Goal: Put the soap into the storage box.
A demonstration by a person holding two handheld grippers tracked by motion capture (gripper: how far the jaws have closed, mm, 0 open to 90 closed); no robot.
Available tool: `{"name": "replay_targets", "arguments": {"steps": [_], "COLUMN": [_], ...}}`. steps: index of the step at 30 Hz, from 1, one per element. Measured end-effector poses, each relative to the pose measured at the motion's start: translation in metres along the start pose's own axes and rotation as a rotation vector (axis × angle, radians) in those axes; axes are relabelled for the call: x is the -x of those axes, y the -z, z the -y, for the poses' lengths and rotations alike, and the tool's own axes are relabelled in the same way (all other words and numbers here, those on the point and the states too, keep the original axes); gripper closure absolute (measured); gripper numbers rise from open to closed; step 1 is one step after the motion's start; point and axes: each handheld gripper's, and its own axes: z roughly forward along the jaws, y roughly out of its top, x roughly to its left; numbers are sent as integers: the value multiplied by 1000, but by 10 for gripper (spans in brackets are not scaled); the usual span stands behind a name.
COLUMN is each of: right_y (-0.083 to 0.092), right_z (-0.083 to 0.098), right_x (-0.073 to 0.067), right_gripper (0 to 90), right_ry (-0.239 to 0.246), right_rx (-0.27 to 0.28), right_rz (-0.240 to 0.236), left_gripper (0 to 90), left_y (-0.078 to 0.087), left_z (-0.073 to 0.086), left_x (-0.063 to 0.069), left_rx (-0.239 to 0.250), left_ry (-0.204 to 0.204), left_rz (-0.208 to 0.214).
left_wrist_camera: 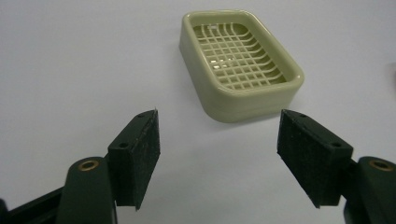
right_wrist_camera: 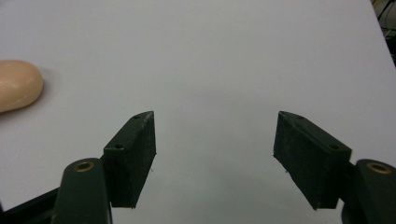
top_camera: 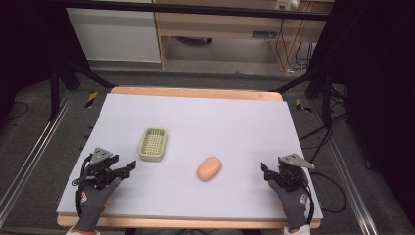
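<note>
I am holding my left gripper and right gripper spread wide and empty near the table's front corners. The pale green slotted plastic soap dish is lying just ahead of my left jaws; the peach oval soap bar is sitting between them, nearer my right, its long axis pointing diagonally toward the far right corner.

The soap dish looks like hard, pale-green plastic with a slight gloss — light glints off its grid. The soap bar is smooth, matt and peach-coloured. The table shows a wooden edge under a matt, smooth, pale sheet. The left tool has matt black jaws with a rough, grainy face — brass-coloured metal inserts sit behind them.
</note>
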Motion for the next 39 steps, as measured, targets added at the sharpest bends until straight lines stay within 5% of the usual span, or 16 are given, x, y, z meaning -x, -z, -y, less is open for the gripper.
{"name": "replay_targets", "arguments": {"steps": [39], "right_y": [2], "right_z": [3], "right_x": [0], "right_gripper": [344], "right_ry": [-5], "right_rx": [7], "right_rz": [-14], "left_gripper": [267], "left_y": [-2], "left_z": [-42], "left_x": [44], "left_rx": [40], "left_ry": [-76], "left_rz": [108]}}
